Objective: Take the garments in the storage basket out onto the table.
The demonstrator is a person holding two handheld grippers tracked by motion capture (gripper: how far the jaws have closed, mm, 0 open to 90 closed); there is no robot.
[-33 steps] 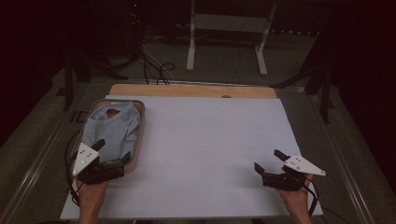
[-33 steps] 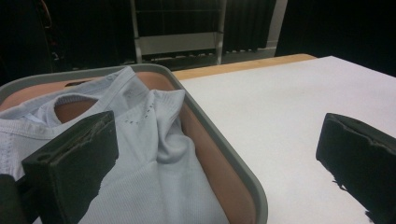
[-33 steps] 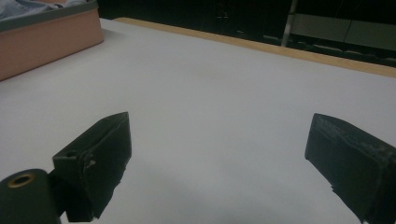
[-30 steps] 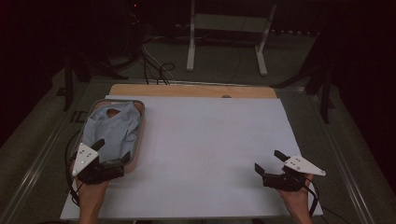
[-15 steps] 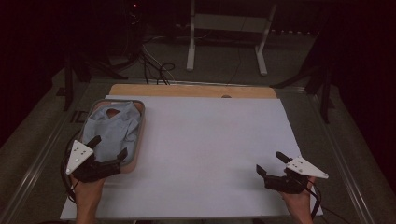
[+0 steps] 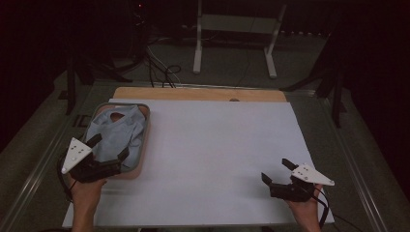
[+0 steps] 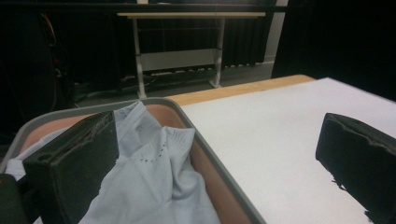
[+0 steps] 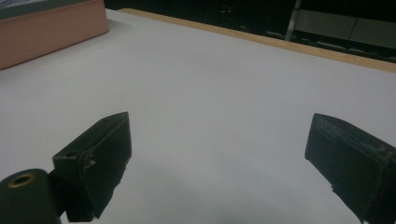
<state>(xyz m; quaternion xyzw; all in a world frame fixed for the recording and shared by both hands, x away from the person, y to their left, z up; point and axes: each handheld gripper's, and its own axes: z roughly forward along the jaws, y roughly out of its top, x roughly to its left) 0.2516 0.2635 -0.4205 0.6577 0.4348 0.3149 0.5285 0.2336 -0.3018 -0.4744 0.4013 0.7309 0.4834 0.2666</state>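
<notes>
While both jaws spread: left gripper (image 6: 107, 150) over shirt (image 6: 116, 133) in tray (image 6: 145, 140), right gripper (image 6: 275, 170) apart.

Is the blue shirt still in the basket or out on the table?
In. The blue shirt lies crumpled inside the basket; the open left gripper hovers at its near end, not gripping it.

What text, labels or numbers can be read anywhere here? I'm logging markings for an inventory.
None can be read.
Light blue garment: no print or tag legible.
Basket: rim and wall plain.
White table sheet: blank.
Left gripper and right gripper: no legible markings on the plates or fingers.
</notes>
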